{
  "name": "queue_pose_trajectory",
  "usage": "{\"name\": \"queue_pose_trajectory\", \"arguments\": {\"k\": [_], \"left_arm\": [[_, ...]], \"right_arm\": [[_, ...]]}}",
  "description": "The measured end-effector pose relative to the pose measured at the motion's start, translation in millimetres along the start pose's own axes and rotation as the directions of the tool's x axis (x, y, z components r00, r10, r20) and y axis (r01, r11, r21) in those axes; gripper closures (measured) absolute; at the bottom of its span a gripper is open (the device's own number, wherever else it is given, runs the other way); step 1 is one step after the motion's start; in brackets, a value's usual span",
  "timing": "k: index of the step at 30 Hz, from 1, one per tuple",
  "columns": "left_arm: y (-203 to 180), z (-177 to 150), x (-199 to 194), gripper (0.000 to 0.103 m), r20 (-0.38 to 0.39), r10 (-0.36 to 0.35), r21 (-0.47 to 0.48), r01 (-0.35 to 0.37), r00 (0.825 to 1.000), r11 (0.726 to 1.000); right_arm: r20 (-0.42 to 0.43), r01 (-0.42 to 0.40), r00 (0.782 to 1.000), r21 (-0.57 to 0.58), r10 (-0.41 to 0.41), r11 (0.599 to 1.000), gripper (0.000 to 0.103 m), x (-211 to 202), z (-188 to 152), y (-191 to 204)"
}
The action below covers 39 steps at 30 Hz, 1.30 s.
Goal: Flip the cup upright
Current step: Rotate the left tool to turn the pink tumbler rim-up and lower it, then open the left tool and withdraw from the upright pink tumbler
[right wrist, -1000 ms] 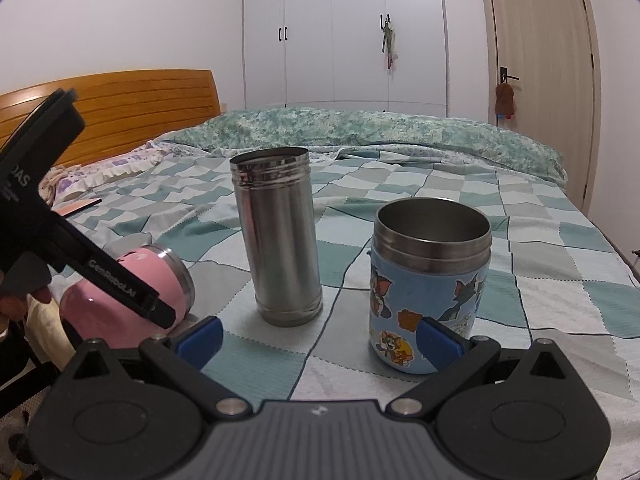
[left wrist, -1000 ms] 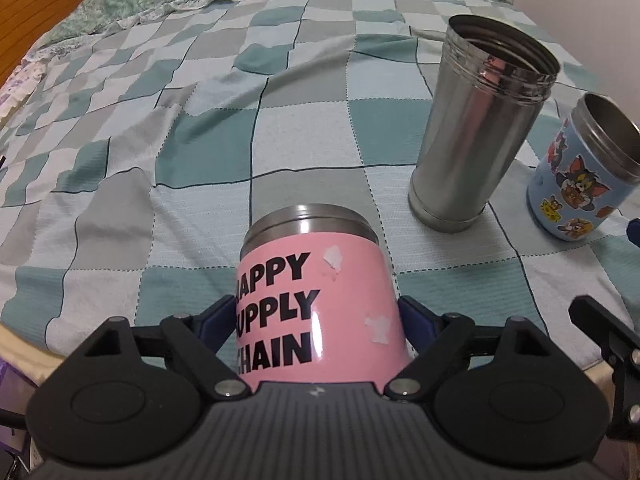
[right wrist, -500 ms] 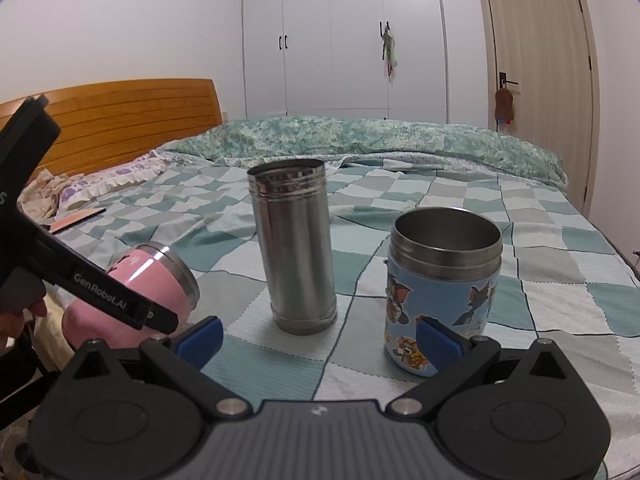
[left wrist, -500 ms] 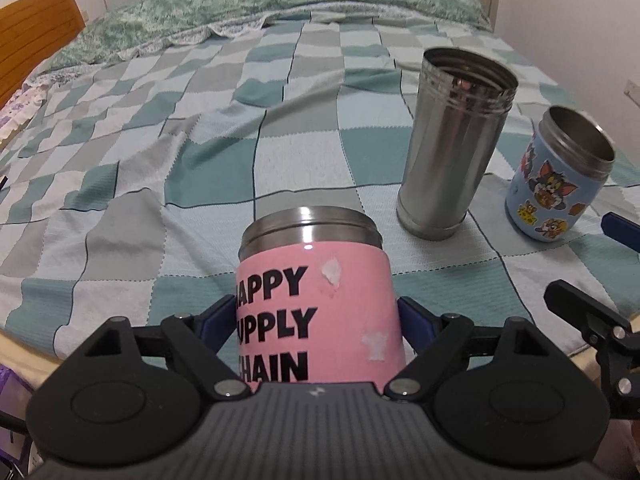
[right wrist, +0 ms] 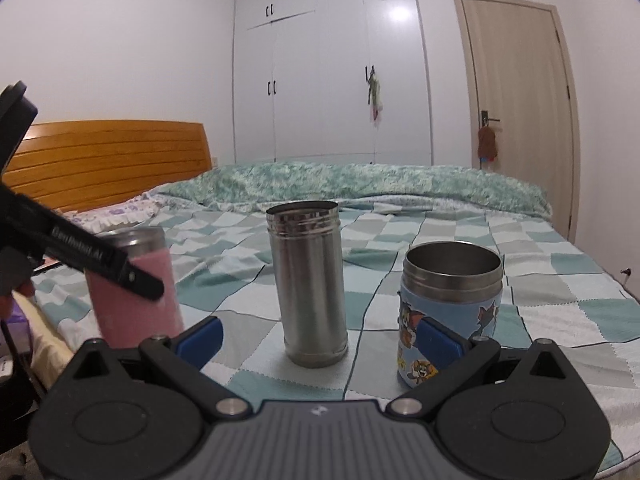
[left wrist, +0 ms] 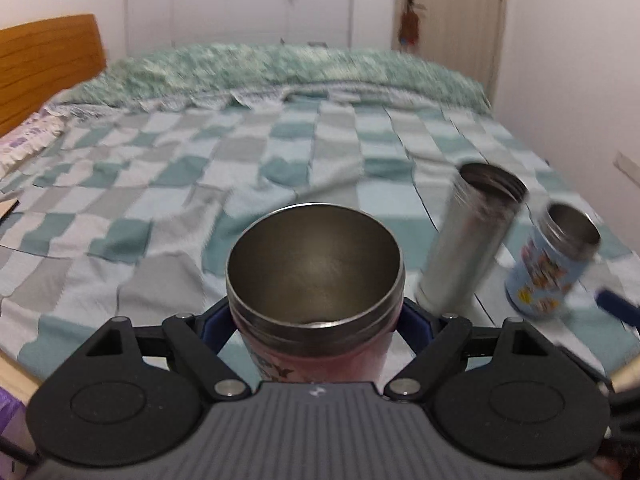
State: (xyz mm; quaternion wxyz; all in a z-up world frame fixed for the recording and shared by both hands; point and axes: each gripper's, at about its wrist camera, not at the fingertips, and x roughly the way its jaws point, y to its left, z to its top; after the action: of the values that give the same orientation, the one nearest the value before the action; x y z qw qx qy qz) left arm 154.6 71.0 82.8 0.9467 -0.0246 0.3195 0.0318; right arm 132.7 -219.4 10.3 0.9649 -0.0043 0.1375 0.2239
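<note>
A bed (right wrist: pixel 520 292) under a soft checked blanket of teal, grey and white fills the room, with a wooden headboard (right wrist: pixel 108 160) at the far left and white wardrobes (right wrist: pixel 332 64) behind. The left gripper (left wrist: pixel 316 320) has its fingers (left wrist: pixel 214 320) closed on the pink cup (left wrist: pixel 316 280), a steel-lined cylinder held near the bed's near edge, its long axis nearly upright and its mouth up (slightly tilted in the right wrist view). To its right stand a tall plain steel flask (right wrist: pixel 307 284) and a cartoon-printed blue cup (right wrist: pixel 450 312), apart from each other. The right gripper (right wrist: pixel 318 338) hangs open, holding nothing; open blanket lies beyond.
</note>
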Motion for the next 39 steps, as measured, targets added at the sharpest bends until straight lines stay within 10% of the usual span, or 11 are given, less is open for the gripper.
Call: {"name": "queue_pose_trajectory", "arguments": {"k": [20,23,39], "left_arm": [[4.5,-11.6,68.6,0.017,0.130,0.065,0.001,-0.065,0.989,0.998],[10.4,-11.2,62.9,0.000,0.153,0.054,-0.018,-0.052,0.987,0.998],[-19.1,-27.9,-60.1,0.000,0.454,0.000,0.018,-0.009,0.891,1.000]], "right_arm": [[0.045,0.072,0.996,0.038,-0.074,0.997,0.000,15.9,-10.8,-5.3],[0.047,0.074,0.996,0.035,-0.075,0.997,0.000,15.4,-11.1,-4.3],[0.138,0.098,0.985,0.017,-0.099,0.995,0.000,-29.7,-0.3,-1.3]]}}
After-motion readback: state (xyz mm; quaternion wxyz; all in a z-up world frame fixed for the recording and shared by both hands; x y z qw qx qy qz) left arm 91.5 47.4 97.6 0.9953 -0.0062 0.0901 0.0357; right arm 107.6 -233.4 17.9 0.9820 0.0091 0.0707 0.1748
